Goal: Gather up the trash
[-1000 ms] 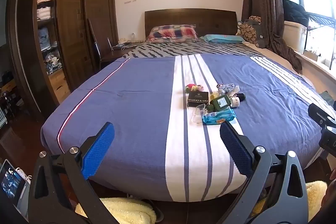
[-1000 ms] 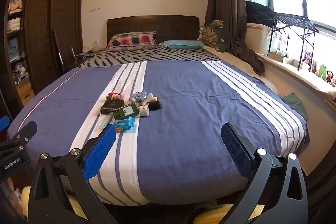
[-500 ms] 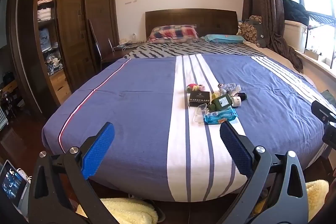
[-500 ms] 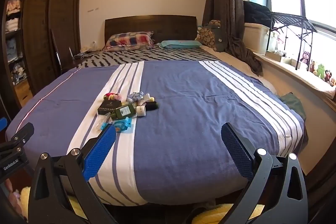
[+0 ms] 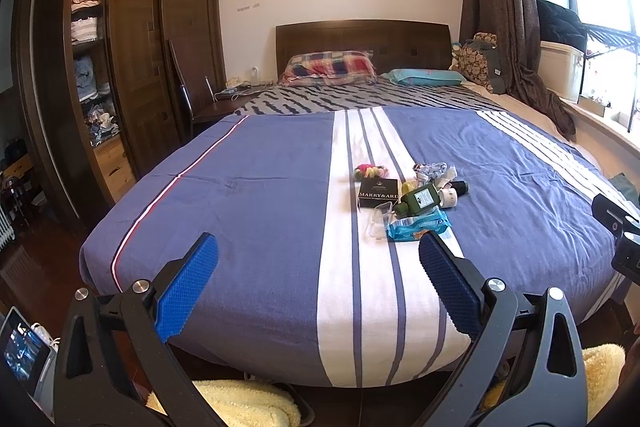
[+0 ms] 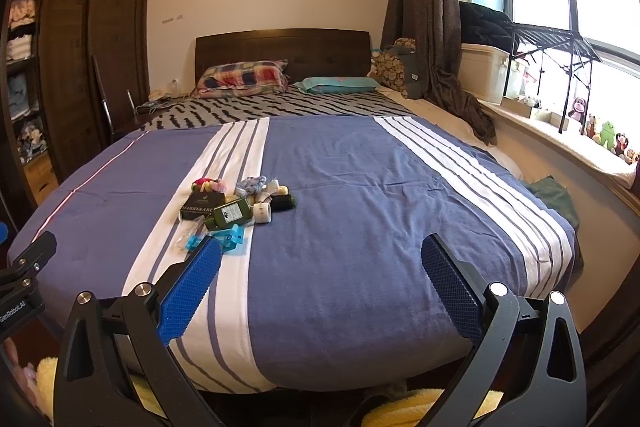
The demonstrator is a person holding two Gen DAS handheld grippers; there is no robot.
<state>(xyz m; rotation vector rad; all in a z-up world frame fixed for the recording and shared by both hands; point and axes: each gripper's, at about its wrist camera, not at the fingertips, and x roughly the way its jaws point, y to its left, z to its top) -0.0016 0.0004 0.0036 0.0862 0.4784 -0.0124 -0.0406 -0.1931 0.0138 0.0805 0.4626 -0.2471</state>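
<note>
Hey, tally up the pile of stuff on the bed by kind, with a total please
Green bottle: 1
Black box: 1
Blue wrapper pack: 1
Clear plastic case: 1
Colourful hair ties bunch: 1
Crumpled patterned cloth: 1
Small white jar: 1
Small black item: 1
Total: 8 that I can tell apart; a yellow bit behind the bottle is unclear.

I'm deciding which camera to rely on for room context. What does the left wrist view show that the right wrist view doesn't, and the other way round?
Only the left wrist view shows a lit screen at lower left and the left gripper, open.

Only the right wrist view shows soft toys lined along the window sill and the right gripper, open.

Both show the striped bed and the pile on it: green bottle, black box and blue packet.
</note>
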